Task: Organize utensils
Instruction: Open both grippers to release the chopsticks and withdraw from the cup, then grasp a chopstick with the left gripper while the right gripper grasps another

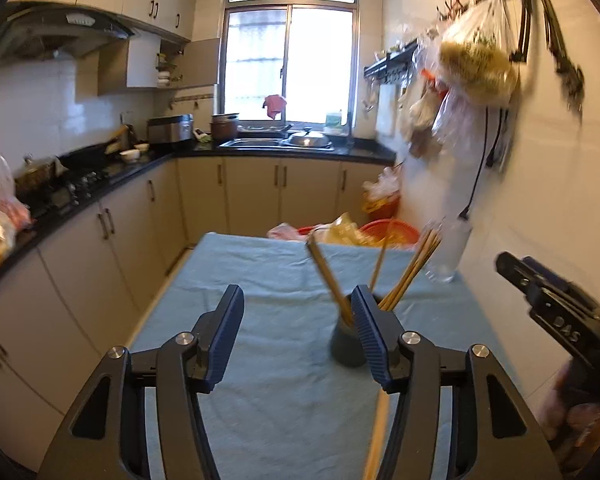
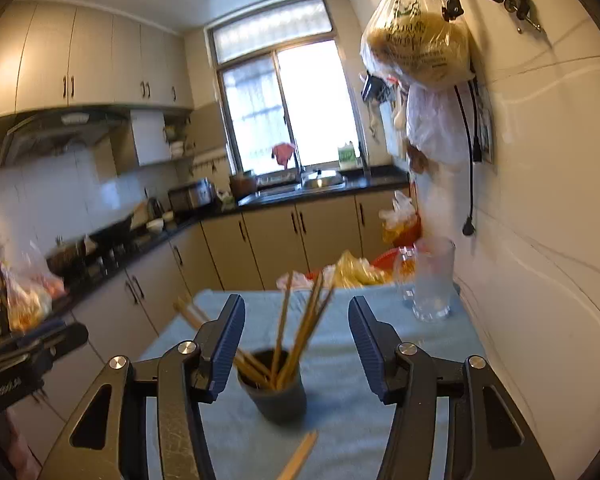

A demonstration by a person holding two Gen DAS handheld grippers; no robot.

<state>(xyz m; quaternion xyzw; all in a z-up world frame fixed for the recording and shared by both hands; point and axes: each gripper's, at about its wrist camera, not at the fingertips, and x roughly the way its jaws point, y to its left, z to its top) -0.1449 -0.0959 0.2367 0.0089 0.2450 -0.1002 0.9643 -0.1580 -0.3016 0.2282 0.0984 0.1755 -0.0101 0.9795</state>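
Chopsticks (image 2: pixel 296 332) stand in a dark cup (image 2: pixel 274 394) on the desk (image 2: pixel 340 420).
Both the left gripper (image 1: pixel 298 320) and right gripper (image 2: pixel 296 328) have fingers apart, holding nothing; a glass (image 2: pixel 432 280) stands near the wall.

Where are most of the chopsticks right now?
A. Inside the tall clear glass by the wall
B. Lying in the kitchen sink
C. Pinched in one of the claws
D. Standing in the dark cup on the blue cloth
D. The chopsticks fan out of the dark cup on the blue cloth; the clear glass holds none, and the right claw is open with nothing gripped.
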